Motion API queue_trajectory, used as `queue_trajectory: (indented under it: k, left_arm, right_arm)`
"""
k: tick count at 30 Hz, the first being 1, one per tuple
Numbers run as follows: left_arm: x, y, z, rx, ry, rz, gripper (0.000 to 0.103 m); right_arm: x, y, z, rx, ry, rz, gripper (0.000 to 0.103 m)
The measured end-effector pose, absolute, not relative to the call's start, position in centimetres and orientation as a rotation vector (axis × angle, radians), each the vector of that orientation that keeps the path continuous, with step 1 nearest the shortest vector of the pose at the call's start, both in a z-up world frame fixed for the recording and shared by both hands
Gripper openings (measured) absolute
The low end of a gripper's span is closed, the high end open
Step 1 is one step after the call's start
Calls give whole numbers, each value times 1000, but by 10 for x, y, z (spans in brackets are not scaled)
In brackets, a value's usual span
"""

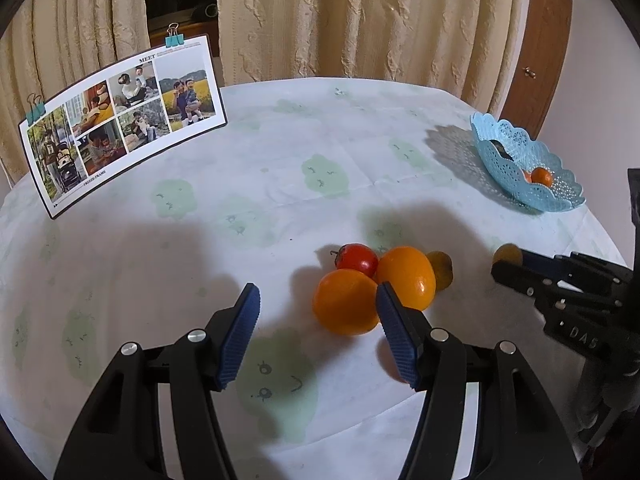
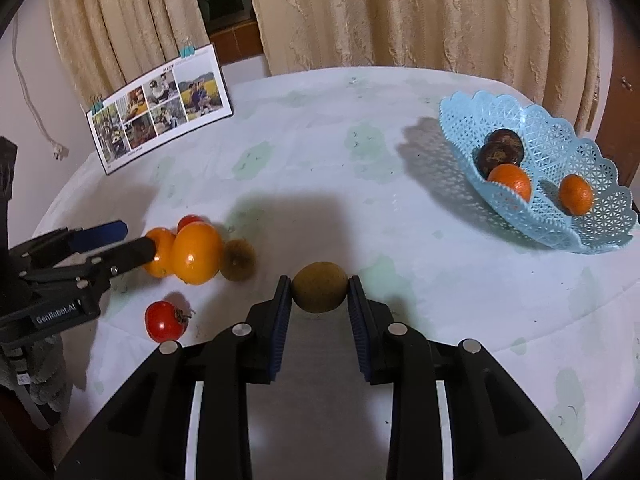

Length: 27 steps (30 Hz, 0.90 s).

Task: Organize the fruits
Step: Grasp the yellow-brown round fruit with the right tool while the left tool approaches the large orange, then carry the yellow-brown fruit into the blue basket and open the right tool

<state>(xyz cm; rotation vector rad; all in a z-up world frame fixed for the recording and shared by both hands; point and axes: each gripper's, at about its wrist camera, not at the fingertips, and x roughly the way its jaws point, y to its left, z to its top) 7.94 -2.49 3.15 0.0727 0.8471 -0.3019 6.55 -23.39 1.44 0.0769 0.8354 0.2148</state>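
So the right tool point(image 2: 319, 288) had its blue ribbed pads pressed on either side of a kiwi point(image 2: 319, 287), a dull brownish-green, fuzzy, roundish thing sitting low over the bench point(image 2: 320, 140). Grip looked snug, one pad on each flank.

The left tool point(image 1: 318, 304) was about half open with nothing between its pads. It hung just in front of a little cluster of fruit: two glossy orange persimmon-looking fruits, a near one point(image 1: 346, 302) and a far one point(image 1: 406, 276), touching each other, a small shiny red tomato point(image 1: 357, 258) tucked behind them, and a second fuzzy kiwi point(image 1: 440, 270) right beside the far one. In the left wrist view the right-hand pad overlapped the gap between the two orange ones, but I couldn't tell if it actually touched.

From the right wrist view there was another red tomato point(image 2: 165, 321) with a dried green stem, on its own nearer the camera, apart from the cluster.

Over to the right sat a pale blue lacy plastic basket point(image 2: 560, 216), tilted, holding two small oranges point(image 2: 512, 182) and two dark brown round fruits point(image 2: 502, 148).

The bench had a whitish cloth with faded green cartoon blobs. A photo card point(image 1: 120, 116) with teal clips stood at the back left, in front of beige curtains point(image 1: 360, 20).
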Motion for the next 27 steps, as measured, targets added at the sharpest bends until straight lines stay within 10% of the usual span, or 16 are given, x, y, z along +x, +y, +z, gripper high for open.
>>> queue_trajectory:
  k: [27]
  left_arm:
    - [86, -38, 27, 68, 882, -368, 58]
  right_arm:
    - [48, -293, 48, 223, 677, 127, 29]
